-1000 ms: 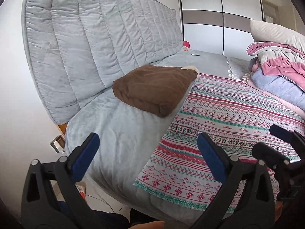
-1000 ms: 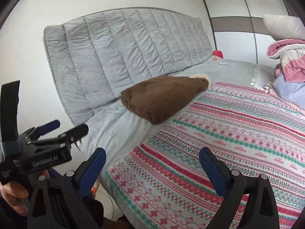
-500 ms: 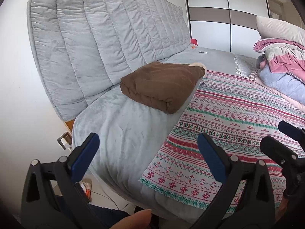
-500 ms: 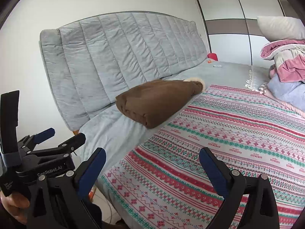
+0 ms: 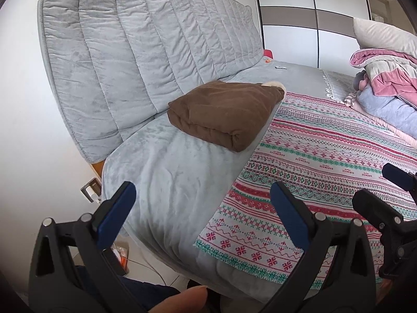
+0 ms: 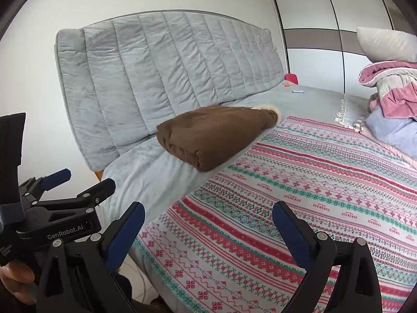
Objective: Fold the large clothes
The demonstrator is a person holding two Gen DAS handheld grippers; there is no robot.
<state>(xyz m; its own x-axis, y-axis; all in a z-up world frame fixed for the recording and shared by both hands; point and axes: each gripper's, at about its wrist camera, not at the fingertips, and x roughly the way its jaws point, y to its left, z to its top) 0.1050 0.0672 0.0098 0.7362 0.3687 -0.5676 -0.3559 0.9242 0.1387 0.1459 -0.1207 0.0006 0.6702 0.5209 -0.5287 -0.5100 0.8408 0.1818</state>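
- Nearest to me, my left gripper (image 5: 203, 203) hangs over the near edge of the bed with its blue-padded black jaws spread wide apart and nothing between them; a fingertip (image 5: 182, 298) shows at the bottom of its view
- My right gripper (image 6: 208, 224) stands just beside it, jaws equally wide and empty; neither one touches any cloth, so I judge no grasp is under way
- Under both lies the flat patterned blanket with red, green and white knit-style bands (image 5: 325, 172), spread smooth over the plush grey bed cover (image 5: 169, 182); I read it as the working surface, and no garment lies on it
- Further in, the brown fleece garment folded into a thick rectangular bundle (image 5: 224, 114) sits on the grey cover near the foot of the quilted grey headboard (image 5: 130, 52), one edge just at the blanket's border; a bit of cream lining shows at its far corner; it looks finished and set aside, so I count that piece as done
- Far right, a heap of pink, grey and lilac bedding or clothes (image 6: 391, 104) sits well apart from the bundle, topped by a pale pillow (image 6: 385, 44); I cannot tell which of it is clothing; if any is, that is what is left, and the next step would be fetching a piece onto the blanket
- Beyond stands a white wardrobe with a grey band (image 6: 325, 34)
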